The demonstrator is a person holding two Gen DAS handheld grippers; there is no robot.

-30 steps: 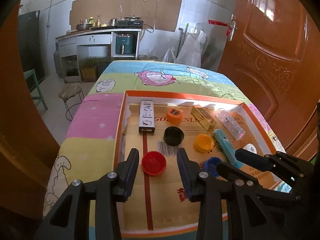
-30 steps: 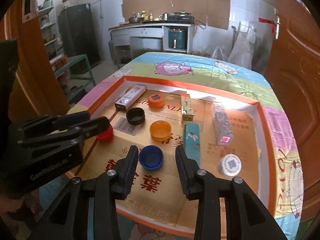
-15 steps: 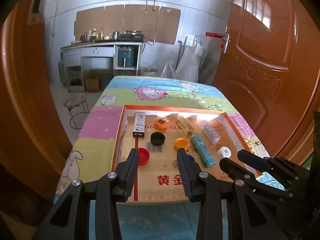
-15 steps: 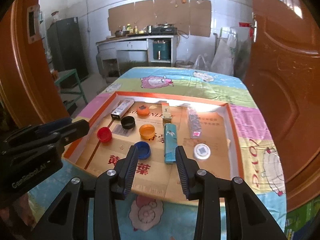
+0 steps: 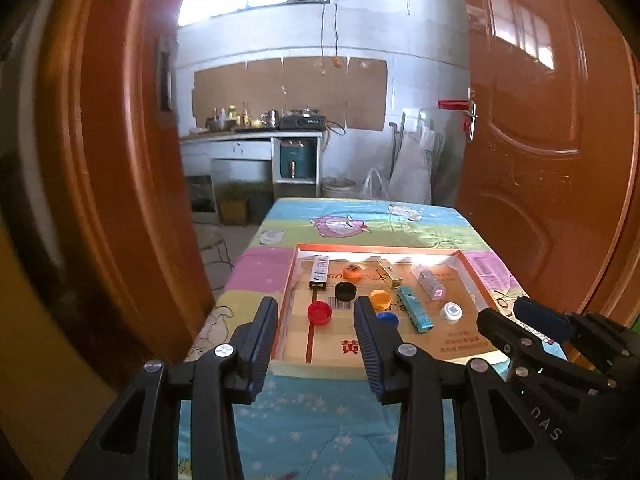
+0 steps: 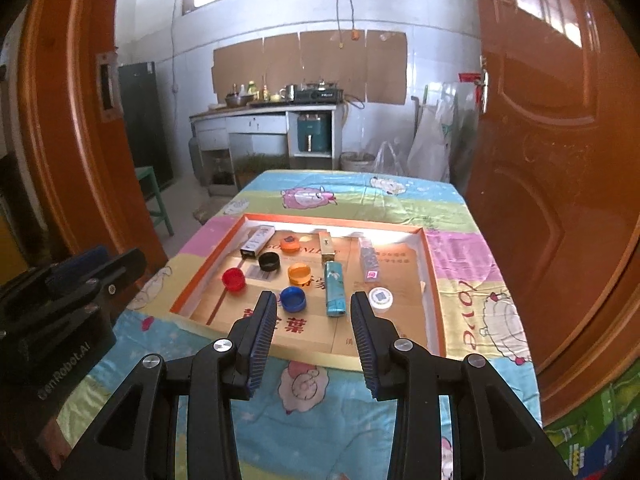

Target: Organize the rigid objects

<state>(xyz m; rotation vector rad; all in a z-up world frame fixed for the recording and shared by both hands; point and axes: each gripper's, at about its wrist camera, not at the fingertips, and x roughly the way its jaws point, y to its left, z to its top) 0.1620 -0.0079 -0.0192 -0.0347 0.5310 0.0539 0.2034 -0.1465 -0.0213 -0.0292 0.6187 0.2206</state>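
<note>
Both claws, left claw [image 5: 316, 312] and right claw [image 6: 313, 307], are hanging released and empty, having pulled far back; the tray [image 6: 434, 292] (caps, boxes sorted) is lying ahead, suggesting finishing.

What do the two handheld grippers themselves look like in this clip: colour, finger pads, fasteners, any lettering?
Both the left gripper and right gripper are matte black plastic with triangular cut-outs, silver round screws at the joints, and dark blue ribbed pads lining the fingers. Seen from the right wrist view, the left gripper's body carries pale lettering. No cables or sleeves show.
</note>
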